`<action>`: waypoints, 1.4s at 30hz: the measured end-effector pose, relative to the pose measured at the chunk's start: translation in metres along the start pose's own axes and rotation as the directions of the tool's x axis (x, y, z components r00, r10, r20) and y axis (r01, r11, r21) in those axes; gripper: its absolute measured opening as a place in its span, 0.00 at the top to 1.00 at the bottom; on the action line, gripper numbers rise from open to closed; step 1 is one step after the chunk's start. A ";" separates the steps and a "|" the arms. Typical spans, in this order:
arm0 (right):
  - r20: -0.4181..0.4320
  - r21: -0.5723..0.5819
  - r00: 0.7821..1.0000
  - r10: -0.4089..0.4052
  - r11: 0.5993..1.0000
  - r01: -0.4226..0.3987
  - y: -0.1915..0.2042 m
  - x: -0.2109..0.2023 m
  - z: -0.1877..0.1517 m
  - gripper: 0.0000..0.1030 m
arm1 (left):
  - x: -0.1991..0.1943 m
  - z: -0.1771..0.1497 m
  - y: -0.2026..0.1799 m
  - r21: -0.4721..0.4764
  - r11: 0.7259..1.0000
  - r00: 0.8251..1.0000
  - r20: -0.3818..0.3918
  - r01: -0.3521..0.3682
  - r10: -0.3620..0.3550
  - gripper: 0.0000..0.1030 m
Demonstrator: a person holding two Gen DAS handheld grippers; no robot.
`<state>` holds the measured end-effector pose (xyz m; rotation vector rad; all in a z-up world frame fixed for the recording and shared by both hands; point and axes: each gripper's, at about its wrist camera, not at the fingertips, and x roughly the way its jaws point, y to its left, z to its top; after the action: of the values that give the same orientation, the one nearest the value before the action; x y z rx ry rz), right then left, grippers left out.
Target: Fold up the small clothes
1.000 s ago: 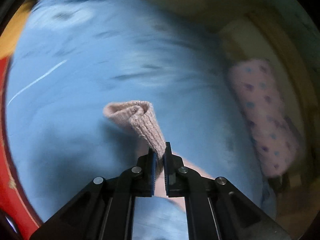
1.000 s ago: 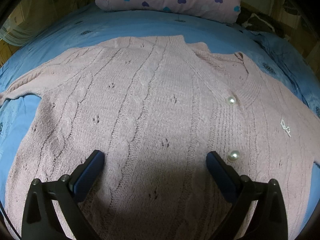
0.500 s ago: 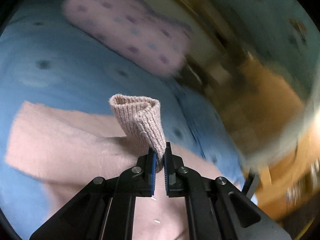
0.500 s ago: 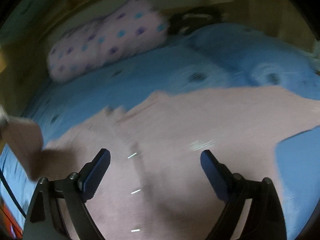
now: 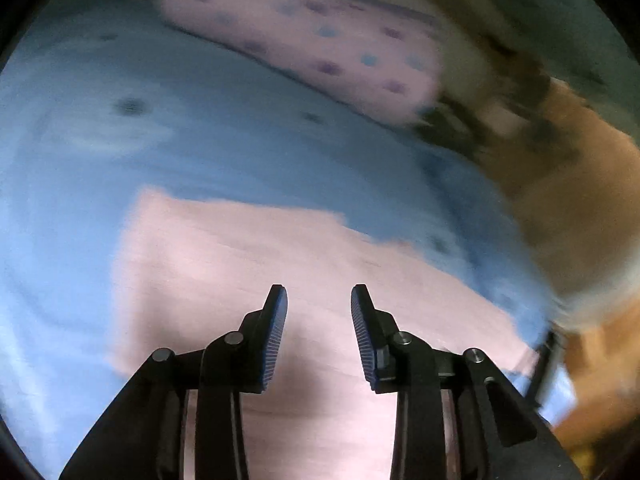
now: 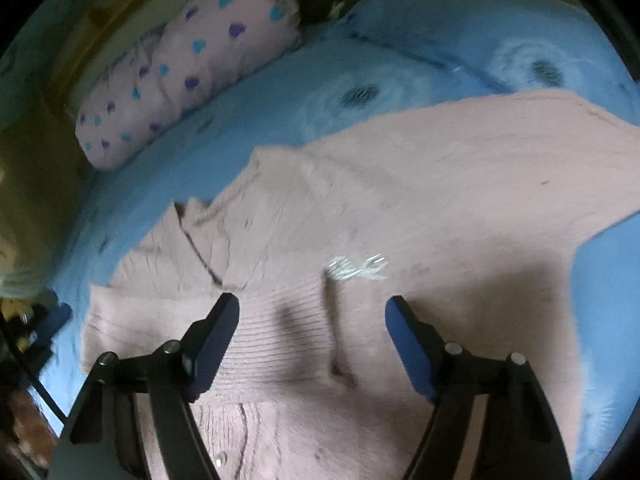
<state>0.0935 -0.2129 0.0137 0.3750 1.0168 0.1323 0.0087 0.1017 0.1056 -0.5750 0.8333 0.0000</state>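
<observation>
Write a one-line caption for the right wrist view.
Open right gripper above a pink sweater spread on a blue bedsheet, spotted pillow behind.

No words or numbers can be read here. The pink sweater (image 6: 400, 200) has a small shiny silver mark (image 6: 356, 268) on it, but it is too blurry to tell what it says.

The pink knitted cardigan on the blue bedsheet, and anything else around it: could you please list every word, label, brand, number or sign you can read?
No text can be read in either view.
Pink knitted cardigan: a small glittery silver emblem on the chest, too blurred to read.
Pink pillow with blue and purple spots: pattern only, no words.
Blue bedsheet: faint swirls and dark marks, no lettering.
</observation>
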 end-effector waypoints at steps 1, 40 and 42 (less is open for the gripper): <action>0.001 0.026 1.000 -0.015 1.000 0.015 0.000 0.010 -0.001 0.22 | -0.004 0.004 0.014 -0.022 0.999 0.999 0.008 -0.048 0.048 0.88; 0.194 0.059 0.976 -0.096 0.995 0.086 -0.068 -0.079 0.043 0.94 | 0.030 0.017 0.065 -0.047 0.998 0.996 -0.090 -0.030 0.026 0.89; 0.200 0.053 0.975 -0.099 0.994 0.091 -0.070 -0.082 0.045 0.94 | 0.032 0.015 0.060 -0.023 0.999 0.995 -0.089 -0.042 0.040 0.88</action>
<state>0.0844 -0.3116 0.0753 0.3705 0.8357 -0.0143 0.0279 0.1525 0.0619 -0.5841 0.9319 0.0222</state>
